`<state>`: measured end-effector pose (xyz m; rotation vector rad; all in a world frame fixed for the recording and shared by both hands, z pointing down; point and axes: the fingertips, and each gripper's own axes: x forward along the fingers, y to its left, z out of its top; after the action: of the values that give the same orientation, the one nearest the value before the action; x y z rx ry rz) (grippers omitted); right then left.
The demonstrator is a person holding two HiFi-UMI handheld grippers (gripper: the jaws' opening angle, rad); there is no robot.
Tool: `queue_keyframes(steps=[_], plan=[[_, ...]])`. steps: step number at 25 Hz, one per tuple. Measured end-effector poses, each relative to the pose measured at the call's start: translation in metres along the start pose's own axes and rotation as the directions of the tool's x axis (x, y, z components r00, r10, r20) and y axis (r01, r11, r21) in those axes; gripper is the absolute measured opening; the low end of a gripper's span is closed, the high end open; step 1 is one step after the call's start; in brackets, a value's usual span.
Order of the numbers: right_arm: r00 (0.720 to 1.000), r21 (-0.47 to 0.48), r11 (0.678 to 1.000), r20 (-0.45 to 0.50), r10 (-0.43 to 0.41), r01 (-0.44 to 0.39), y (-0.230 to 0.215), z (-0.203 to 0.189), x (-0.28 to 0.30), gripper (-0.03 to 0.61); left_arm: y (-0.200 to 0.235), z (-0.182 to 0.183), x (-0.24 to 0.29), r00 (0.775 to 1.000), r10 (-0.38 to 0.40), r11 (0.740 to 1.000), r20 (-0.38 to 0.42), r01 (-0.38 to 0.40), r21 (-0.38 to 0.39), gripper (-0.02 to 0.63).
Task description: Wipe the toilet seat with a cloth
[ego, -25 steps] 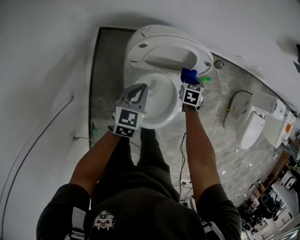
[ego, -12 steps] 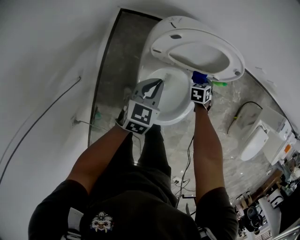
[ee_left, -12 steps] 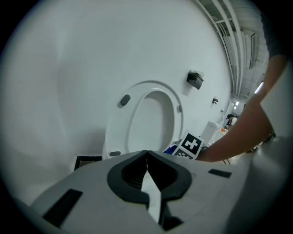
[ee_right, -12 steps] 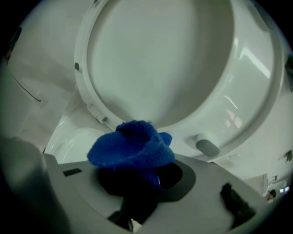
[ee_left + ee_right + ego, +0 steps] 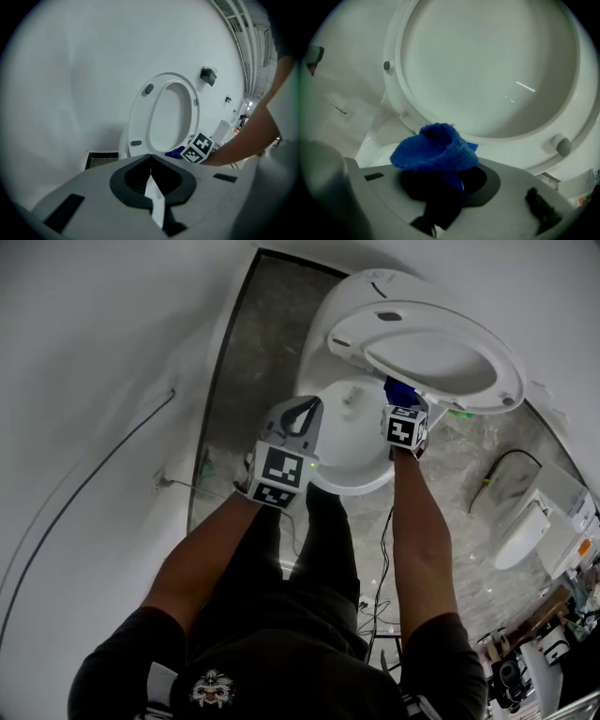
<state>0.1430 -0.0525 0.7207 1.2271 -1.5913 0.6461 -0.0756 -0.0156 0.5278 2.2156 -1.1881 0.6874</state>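
A white toilet stands below me with its seat (image 5: 427,357) (image 5: 171,117) (image 5: 487,70) raised upright against the wall. My right gripper (image 5: 401,401) (image 5: 440,164) is shut on a blue cloth (image 5: 397,390) (image 5: 436,150) (image 5: 176,152), held at the lower edge of the raised seat by the bowl's right rim. My left gripper (image 5: 302,413) (image 5: 151,161) is shut with nothing in it and hovers over the bowl (image 5: 352,442) on its left side, apart from the seat.
A white wall (image 5: 103,362) curves along the left, and a dark strip of floor (image 5: 248,343) runs beside the toilet. Cables (image 5: 380,559) lie on the grey marbled floor. More white toilet units (image 5: 539,521) stand at the right.
The head view has shifted, so the toilet now sits further right and higher. Both grippers keep their places by the bowl, the right one still holding the cloth at the seat's lower edge.
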Motion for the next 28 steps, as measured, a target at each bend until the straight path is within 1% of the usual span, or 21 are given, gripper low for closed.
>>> queue_keyframes(steps=[3, 6, 8, 10, 13, 17, 20, 24, 28], plan=[[1.0, 0.044, 0.999, 0.004, 0.022, -0.022, 0.018, 0.007, 0.005, 0.098, 0.005, -0.004, -0.002, 1.0, 0.014, 1.0, 0.005, -0.014, -0.015, 0.009], [0.998, 0.101, 0.993, 0.018, 0.065, -0.066, 0.051, 0.024, 0.011, 0.098, 0.019, -0.005, -0.004, 0.999, 0.049, 0.999, 0.006, -0.049, -0.016, 0.01], [0.995, 0.129, 0.987, 0.034, 0.092, -0.096, 0.072, 0.038, 0.01, 0.098, 0.028, -0.002, -0.006, 0.997, 0.076, 0.997, 0.015, -0.075, -0.03, 0.009], [0.992, 0.131, 0.984, 0.053, 0.118, -0.124, 0.091, 0.051, 0.009, 0.098, 0.036, 0.002, -0.009, 0.995, 0.094, 0.995, 0.025, -0.093, -0.043, 0.01], [0.984, 0.113, 0.98, 0.091, 0.154, -0.164, 0.112, 0.069, 0.005, 0.098, 0.043, 0.006, -0.014, 0.994, 0.106, 0.994, 0.035, -0.104, -0.04, 0.009], [0.977, 0.111, 0.98, 0.157, 0.145, -0.164, 0.119, 0.091, -0.009, 0.098, 0.049, 0.005, -0.019, 0.993, 0.11, 0.993, 0.033, -0.109, -0.037, 0.01], [0.966, 0.1, 0.98, 0.215, 0.146, -0.17, 0.119, 0.106, -0.027, 0.098, 0.048, 0.004, -0.022, 0.994, 0.109, 0.993, 0.028, -0.107, -0.04, 0.009], [0.934, 0.058, 0.98, 0.319, 0.162, -0.19, 0.124, 0.128, -0.059, 0.098, 0.038, 0.009, -0.021, 0.996, 0.089, 0.996, 0.03, -0.089, -0.025, 0.011], [0.906, 0.057, 0.982, 0.399, 0.141, -0.178, 0.118, 0.15, -0.09, 0.098, 0.028, 0.02, -0.019, 0.997, 0.071, 0.997, 0.041, -0.071, -0.01, 0.01]])
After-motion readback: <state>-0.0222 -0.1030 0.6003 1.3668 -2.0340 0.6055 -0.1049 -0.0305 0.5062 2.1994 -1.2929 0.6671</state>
